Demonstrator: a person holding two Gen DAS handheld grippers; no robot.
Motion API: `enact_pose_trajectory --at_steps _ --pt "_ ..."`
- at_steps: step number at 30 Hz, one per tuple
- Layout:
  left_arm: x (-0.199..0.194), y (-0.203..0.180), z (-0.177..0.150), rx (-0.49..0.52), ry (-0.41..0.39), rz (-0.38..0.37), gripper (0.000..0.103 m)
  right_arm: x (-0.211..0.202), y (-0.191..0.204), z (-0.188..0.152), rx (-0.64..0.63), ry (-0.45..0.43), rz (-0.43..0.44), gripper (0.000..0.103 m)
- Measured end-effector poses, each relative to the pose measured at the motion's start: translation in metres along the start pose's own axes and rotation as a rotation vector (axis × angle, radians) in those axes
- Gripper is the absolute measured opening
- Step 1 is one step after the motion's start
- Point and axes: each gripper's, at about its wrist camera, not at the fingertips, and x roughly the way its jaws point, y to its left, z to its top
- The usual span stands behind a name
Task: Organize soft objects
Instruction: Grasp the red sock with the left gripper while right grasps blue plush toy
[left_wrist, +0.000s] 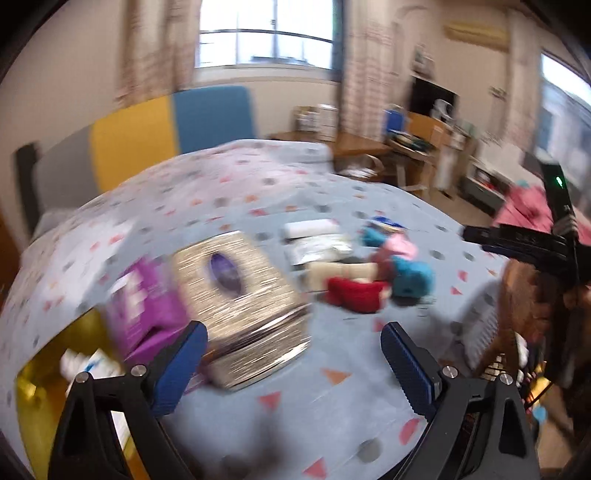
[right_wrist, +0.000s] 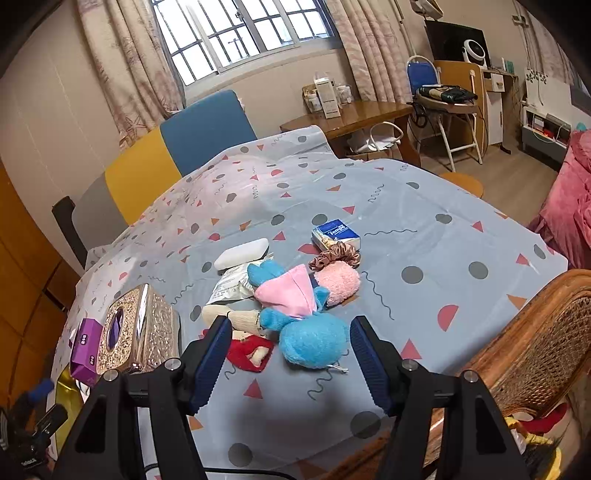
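A blue plush toy in a pink dress (right_wrist: 299, 314) lies on the patterned tablecloth (right_wrist: 424, 240) beside a red-and-beige doll (right_wrist: 251, 350). A pink fluffy piece (right_wrist: 340, 282) and a brown scrunchie (right_wrist: 334, 256) lie just behind them. My right gripper (right_wrist: 290, 332) hovers open right in front of the plush, and its pads touch nothing. In the blurred left wrist view, my left gripper (left_wrist: 293, 332) stands wide open and empty. A gold tissue box (left_wrist: 240, 306) sits by its left finger, and the red doll (left_wrist: 354, 291) and blue plush (left_wrist: 410, 277) lie ahead to the right.
A purple box (right_wrist: 86, 349) leans on the gold tissue box (right_wrist: 136, 328). A white case (right_wrist: 242, 254), a plastic packet (right_wrist: 231, 288) and a blue tissue pack (right_wrist: 334, 232) lie behind the toys. A wicker chair (right_wrist: 535, 332) stands at the table's right edge.
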Motion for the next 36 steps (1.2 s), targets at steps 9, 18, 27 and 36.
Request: enact_pose_trajectory --at_steps 9,18,27,36 --pt "0.092 -0.067 0.037 0.116 0.125 -0.093 0.09 -0.011 0.0 0.003 -0.035 -0.022 0.026 0.067" --pt "0.188 -0.083 0.031 0.146 0.243 -0.023 0.09 -0.015 -0.015 0.01 -0.019 -0.024 0.046 0.068" --pt "0.221 -0.08 0.015 0.11 0.291 -0.055 0.044 0.003 -0.028 0.01 -0.006 0.025 0.037 0.068" --pt "0.179 -0.068 -0.022 0.053 0.255 -0.087 0.041 0.037 -0.017 0.028 -0.07 0.183 0.056 0.067"
